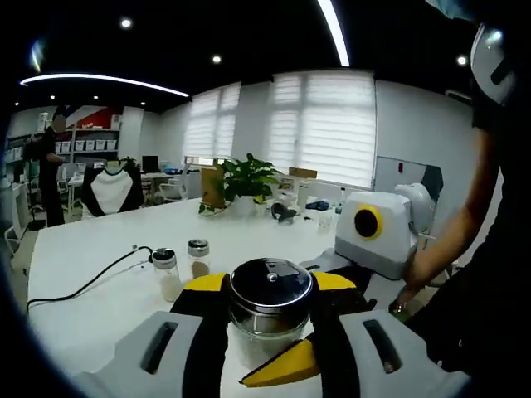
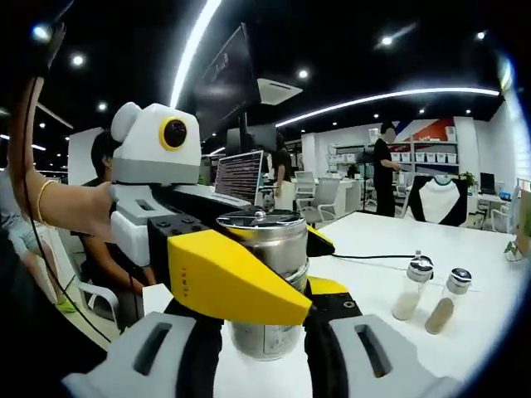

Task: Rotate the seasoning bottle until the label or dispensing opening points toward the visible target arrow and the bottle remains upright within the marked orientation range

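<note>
Two grippers meet on one seasoning bottle (image 1: 270, 311), a clear glass jar with a shiny metal lid, standing upright on the white table (image 1: 99, 249). Left gripper (image 1: 270, 332): in the left gripper view its black-and-yellow jaws sit on either side of the bottle, pads against the glass, clamped on it low in the frame. Right gripper (image 2: 267, 332): in the right gripper view its jaws likewise close in on the bottle's lower body, appearing to grip it. The left gripper also crosses the right gripper view from the left, one yellow finger (image 2: 236, 278) lying across the front of the bottle; a bare forearm (image 2: 62, 203) runs behind it. In the left gripper view the right gripper's white body sits to the right of the bottle, a person's hand (image 1: 415, 278) on it. Beyond the bottle, two small shakers (image 1: 182, 269) stand side by side, near but apart, with a black cable (image 1: 83, 286) trailing off to the left. A potted plant (image 1: 245, 182) sits far back on the table. Label and opening direction: cannot tell.
</note>
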`<state>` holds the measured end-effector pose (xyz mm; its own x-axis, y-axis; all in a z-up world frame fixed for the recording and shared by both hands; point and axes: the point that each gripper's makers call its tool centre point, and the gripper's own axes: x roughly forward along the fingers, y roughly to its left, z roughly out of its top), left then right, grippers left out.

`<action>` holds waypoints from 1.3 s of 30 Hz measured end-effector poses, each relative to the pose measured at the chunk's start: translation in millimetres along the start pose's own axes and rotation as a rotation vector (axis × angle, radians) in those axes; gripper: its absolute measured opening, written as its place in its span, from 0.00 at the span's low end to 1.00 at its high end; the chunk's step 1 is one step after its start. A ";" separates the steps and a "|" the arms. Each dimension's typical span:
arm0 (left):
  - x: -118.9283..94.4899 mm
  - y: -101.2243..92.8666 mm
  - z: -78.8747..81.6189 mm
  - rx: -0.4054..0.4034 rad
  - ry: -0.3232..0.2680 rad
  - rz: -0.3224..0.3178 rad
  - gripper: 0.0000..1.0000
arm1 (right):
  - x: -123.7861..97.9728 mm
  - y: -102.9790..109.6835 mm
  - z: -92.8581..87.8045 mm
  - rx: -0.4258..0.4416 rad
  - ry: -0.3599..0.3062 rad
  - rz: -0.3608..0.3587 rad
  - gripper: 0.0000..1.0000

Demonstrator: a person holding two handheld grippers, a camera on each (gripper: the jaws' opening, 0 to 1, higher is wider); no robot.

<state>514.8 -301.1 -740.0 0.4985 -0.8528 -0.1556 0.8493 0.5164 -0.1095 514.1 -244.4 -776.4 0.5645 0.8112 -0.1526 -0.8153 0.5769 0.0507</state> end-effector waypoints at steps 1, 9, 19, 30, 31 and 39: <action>0.3 0.5 0.6 -0.001 -0.003 0.011 0.39 | 0.3 0.3 0.1 0.011 -0.001 -0.006 0.34; 5.7 14.3 -4.8 -0.081 -0.044 0.186 0.39 | 0.9 -16.1 -8.0 0.014 0.015 -0.166 0.33; 4.3 16.6 -14.0 -0.143 -0.049 0.297 0.39 | -1.8 -16.8 -14.9 -0.075 0.044 -0.193 0.34; -2.0 -1.3 -18.3 -0.052 0.049 0.063 0.39 | -1.8 4.0 -12.8 -0.028 0.018 -0.007 0.35; -3.9 -1.3 -18.3 -0.044 0.056 0.046 0.39 | -1.0 9.1 -12.0 -0.012 0.018 0.040 0.35; -10.8 -9.8 -12.9 -0.014 0.077 -0.086 0.39 | 3.6 21.6 -5.5 -0.024 0.015 0.158 0.36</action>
<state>498.9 -296.0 -749.9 0.4084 -0.8858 -0.2203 0.8857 0.4430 -0.1392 497.8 -229.5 -781.2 0.4274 0.8899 -0.1594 -0.8966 0.4399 0.0515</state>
